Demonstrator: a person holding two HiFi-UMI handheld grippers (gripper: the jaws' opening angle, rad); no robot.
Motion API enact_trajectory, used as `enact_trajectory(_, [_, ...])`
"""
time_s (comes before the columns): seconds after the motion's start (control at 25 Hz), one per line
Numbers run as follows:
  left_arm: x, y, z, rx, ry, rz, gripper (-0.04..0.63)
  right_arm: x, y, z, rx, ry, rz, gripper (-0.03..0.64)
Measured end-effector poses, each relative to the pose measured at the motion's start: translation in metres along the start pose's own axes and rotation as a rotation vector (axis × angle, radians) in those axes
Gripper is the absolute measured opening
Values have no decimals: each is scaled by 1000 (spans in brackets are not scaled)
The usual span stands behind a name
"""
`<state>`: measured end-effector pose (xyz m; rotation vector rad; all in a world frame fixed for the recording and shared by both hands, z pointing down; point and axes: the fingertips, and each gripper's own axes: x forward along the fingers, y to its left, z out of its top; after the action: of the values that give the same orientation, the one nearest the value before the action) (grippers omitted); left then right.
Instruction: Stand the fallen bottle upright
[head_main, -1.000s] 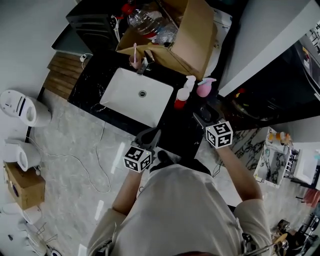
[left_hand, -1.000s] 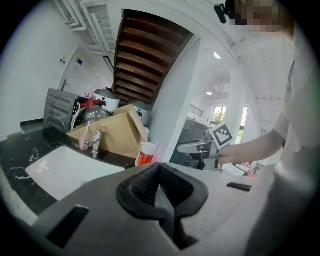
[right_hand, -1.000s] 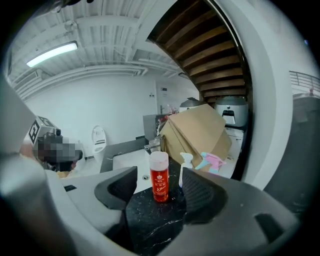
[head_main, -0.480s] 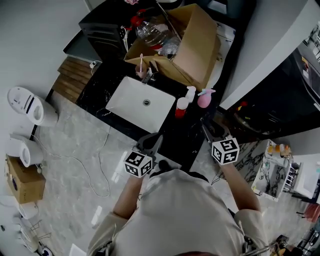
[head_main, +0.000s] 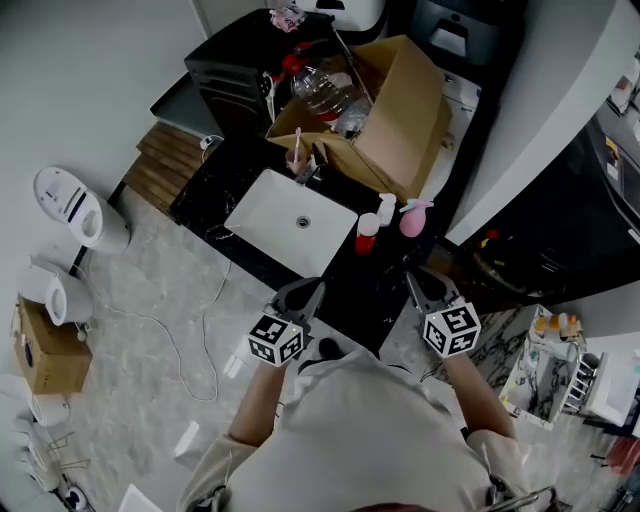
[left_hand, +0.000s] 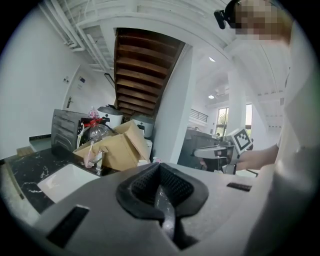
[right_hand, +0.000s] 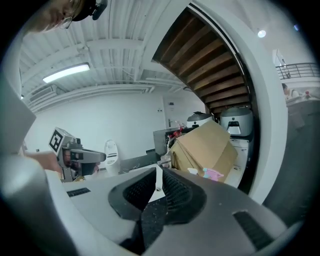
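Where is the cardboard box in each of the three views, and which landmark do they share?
Head view: the cardboard box is at top centre, behind the sink.
Left gripper view: the box is left of centre.
Right gripper view: the box is right of centre.
Shared landmark: the dark oven, left of the box everywhere.

Head view dim and grey; black countertop (head_main: 352, 288) swallows detail. Gripper views brighter, ceiling strip light (right_hand: 66, 73) glaring. Heavy fisheye bending, dark vignetted corners, soft foreground.

At upper centre, the black counter (head_main: 222, 187) carries a white sink (head_main: 278, 226), a cardboard box (head_main: 402, 112), a red bottle (head_main: 367, 234), a white bottle (head_main: 386, 208) and a pink bottle (head_main: 411, 221).
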<state>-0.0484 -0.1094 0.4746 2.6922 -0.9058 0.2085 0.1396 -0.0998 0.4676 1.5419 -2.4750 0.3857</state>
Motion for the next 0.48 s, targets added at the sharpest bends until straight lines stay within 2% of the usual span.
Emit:
enact_trajectory(0.24, [-2, -3, 6, 12, -12, 20, 8, -7, 6, 7, -8, -15, 53, 40])
enact_trajectory(0.48, [-3, -7, 10, 13, -19, 28, 8, -11, 5, 13, -25, -35, 58, 31])
